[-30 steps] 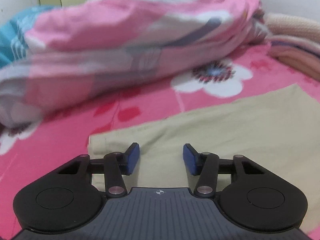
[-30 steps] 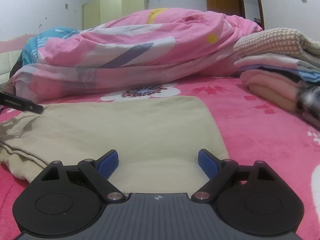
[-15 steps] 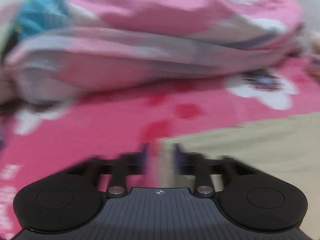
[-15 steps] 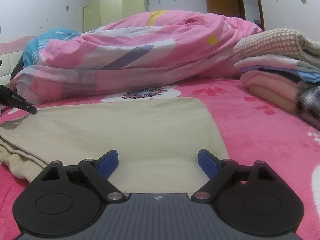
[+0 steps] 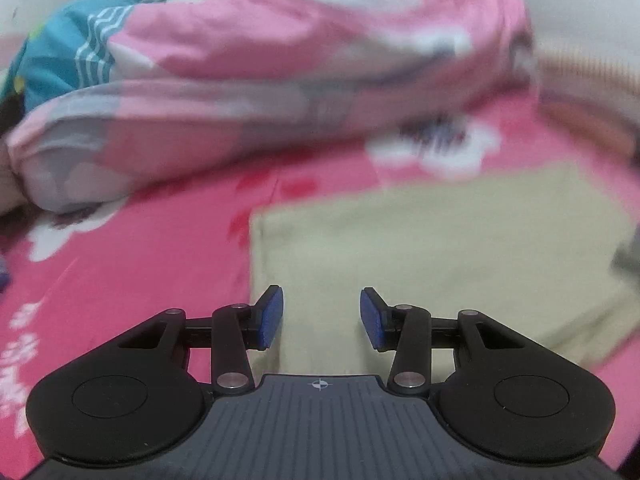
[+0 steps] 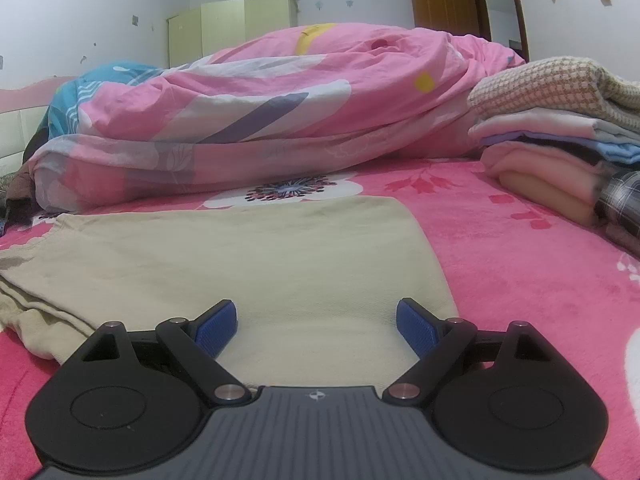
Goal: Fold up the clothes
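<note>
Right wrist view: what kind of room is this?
Most likely a bedroom: a bunched pink duvet lies on a floral pink bedspread, with a pale wardrobe by the far wall.

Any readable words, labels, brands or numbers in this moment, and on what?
No readable text.
Pink bedsheet: white marks at the left edge of the left wrist view, too blurred to read.
Left gripper and right gripper: each body bears only a small crosshair mark, no letters.
</note>
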### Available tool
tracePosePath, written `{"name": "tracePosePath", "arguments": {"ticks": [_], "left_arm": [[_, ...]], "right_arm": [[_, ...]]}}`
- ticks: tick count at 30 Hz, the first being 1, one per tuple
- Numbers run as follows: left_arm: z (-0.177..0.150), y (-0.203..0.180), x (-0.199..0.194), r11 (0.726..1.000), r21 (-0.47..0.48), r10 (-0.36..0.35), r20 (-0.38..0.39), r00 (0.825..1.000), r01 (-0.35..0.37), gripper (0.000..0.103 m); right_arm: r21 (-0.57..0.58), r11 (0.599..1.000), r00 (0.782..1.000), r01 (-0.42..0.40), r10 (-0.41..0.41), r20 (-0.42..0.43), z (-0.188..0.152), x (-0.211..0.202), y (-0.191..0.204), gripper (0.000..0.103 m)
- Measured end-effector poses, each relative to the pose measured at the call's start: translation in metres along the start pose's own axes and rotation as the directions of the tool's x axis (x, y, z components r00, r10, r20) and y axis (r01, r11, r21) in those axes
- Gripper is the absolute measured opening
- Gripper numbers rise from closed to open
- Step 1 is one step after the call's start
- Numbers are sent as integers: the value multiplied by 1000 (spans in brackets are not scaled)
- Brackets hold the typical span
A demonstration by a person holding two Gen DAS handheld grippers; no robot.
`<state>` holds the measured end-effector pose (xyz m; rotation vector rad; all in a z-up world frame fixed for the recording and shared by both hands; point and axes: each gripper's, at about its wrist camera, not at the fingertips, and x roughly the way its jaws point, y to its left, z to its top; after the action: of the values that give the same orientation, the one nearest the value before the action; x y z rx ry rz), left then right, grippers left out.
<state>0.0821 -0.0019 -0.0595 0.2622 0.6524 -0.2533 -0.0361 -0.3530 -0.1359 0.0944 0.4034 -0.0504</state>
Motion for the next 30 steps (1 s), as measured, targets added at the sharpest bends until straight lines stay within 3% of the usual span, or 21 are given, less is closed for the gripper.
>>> {"name": "tracePosePath", "arguments": {"ticks": [2,4,6,8,14,20,23,28,30], "left_arm": [[-14,22,-8,996,-92,-5,21,1000,6,58],[-19,40,-19,985,-171,16,30,999,-10,58],[-20,43,-31,987,-132,95,49,994,-88,57],[-18,42,-40,987,-106,126,69,990,-118,57],[4,8,-36,996,-89,43,151,988,-29,57],[25,-36,8,991,-109,-63,99,993,74,58],[22,-52,35,990,-122,-68,33,997,71,60],[14,-60,38,992,-123,-35,40,999,39,72],[16,-56,37,988,-145,-54,30,998,58,76]], "right_arm": [[0,1000,1000,0,0,0,0,0,0,90],[0,1000,1000,0,0,0,0,0,0,90],[1,1000,1000,0,0,1,0,0,0,90],[1,1000,1000,0,0,2,0,0,0,90],[0,1000,1000,2,-2,2,0,0,1,90],[-3,1000,1000,7,-7,-2,0,0,2,90],[-6,1000,1000,12,-12,-4,0,-1,3,90],[-29,1000,1000,0,0,9,-4,-17,1,90],[-35,999,1000,-6,6,5,-6,-28,-1,90]]}}
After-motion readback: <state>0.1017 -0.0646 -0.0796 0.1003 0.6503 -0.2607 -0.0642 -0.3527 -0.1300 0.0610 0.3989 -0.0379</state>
